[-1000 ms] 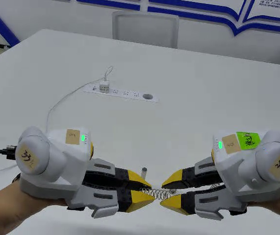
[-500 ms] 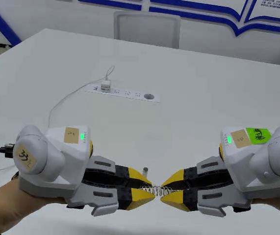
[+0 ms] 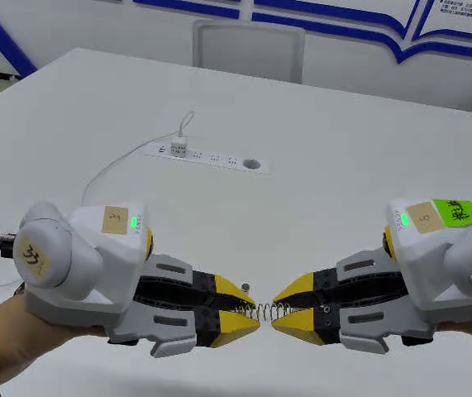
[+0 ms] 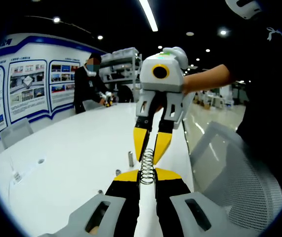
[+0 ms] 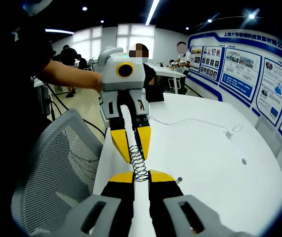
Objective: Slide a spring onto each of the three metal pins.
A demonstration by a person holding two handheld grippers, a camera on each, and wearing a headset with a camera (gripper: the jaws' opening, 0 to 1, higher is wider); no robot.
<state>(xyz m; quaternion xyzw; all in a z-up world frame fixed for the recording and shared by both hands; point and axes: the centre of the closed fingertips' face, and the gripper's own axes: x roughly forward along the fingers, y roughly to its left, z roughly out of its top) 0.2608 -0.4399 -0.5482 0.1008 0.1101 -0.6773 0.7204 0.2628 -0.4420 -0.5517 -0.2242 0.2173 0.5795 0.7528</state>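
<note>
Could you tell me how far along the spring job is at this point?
Nothing looks finished: the pins standing on the table look bare. In hand, one spring is pinched between the left gripper and the right gripper. Left to do: seemingly all three pins.

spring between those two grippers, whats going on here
A person holds a gripper in each hand over a white table. The spring hangs in the air between them, one end pinched in the left gripper, the other in the right gripper, tips nearly meeting. Small metal pins stand on the table just beside the jaws. The spring is not on a pin yet.
</note>
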